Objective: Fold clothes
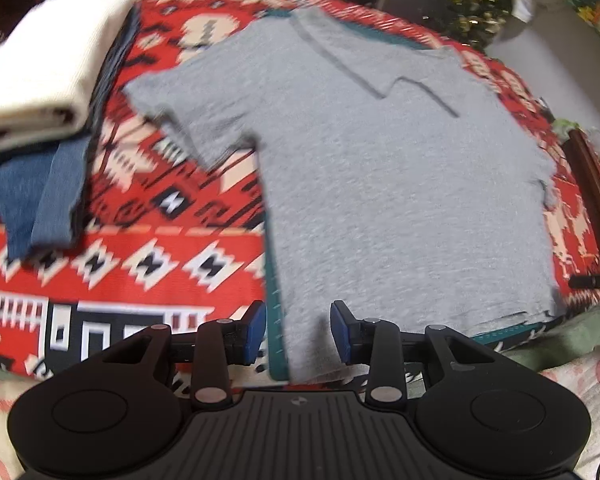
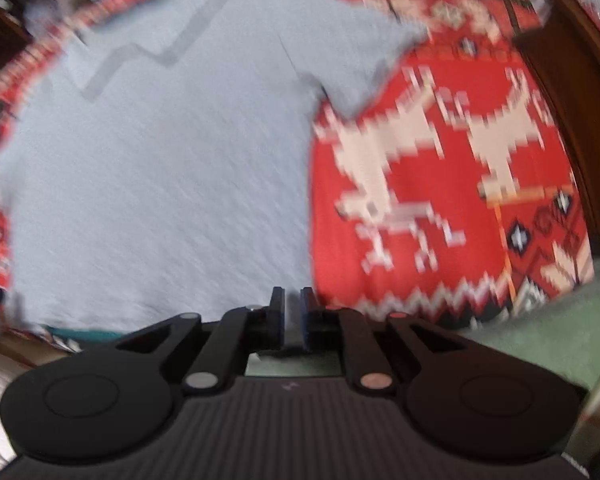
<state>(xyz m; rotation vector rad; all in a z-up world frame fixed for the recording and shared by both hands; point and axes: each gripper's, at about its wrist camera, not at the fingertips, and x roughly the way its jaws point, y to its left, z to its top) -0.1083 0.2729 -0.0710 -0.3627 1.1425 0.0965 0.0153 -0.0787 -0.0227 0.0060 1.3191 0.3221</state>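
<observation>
**Grey T-shirt flat, both my grippers above its hem**

Far left, a folded cream garment (image 1: 48, 68) rests on folded blue denim (image 1: 40, 196), the stack lying on the red patterned blanket (image 1: 160, 248) well apart from my jaws.

My left gripper (image 1: 299, 330) hangs over the near left corner of the grey T-shirt (image 1: 380, 184). Its jaws stand apart; the shirt's edge lies below the gap, and the blue pads (image 1: 256, 332) press on nothing. A teal mat (image 1: 276, 320) shows under that edge.

The shirt lies spread flat, neck away from me, one sleeve out to each side.

My right gripper (image 2: 293, 316) sits above the shirt's (image 2: 160, 180) near right corner, by its side edge. Its jaws stand almost together, a narrow slit between them, with no cloth in it. The view is blurred. To the right lies bare blanket (image 2: 440, 160).
</observation>
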